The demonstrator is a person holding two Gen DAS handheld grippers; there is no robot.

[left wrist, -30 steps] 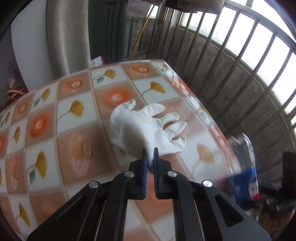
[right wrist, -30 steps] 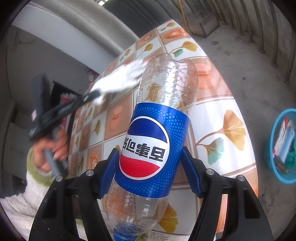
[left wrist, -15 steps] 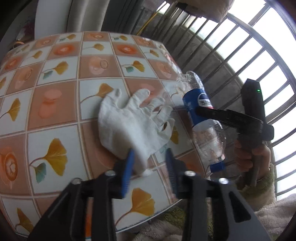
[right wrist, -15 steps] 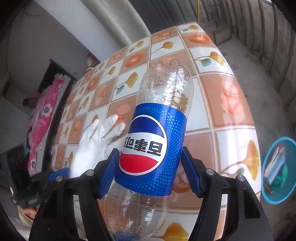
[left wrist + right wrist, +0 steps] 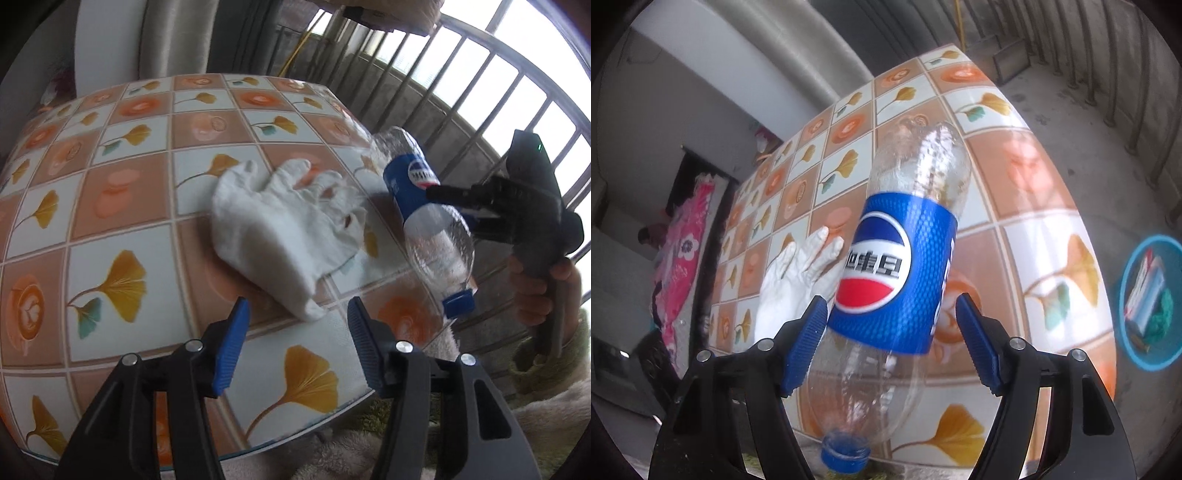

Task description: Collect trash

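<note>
My left gripper [image 5: 297,306] sits nearest me over the near edge of the tiled table [image 5: 122,192], its blue pads apart and spreading wider, pressing on nothing. Just beyond their tips lies the cuff of the white glove [image 5: 288,229], flat on the tiles with its fingers pointing away to the far right. To take it cleanly I would straddle that cuff, bring the pads low to the tiles and pinch the thick folded end, not a loose finger, so the cloth does not slide out. To the right, my right gripper [image 5: 890,306] has the plastic bottle [image 5: 897,273] between its pads, cap toward me and tilted. These jaws are widening too. The right pad stands clear of the blue label and the left one is at most brushing it, so I judge the hold as good as gone. The bottle hangs above the table's near right corner, not above the blue basin [image 5: 1123,291] on the floor further right, where other trash already lies. I would close up again and carry it over the basin before letting go.
</note>
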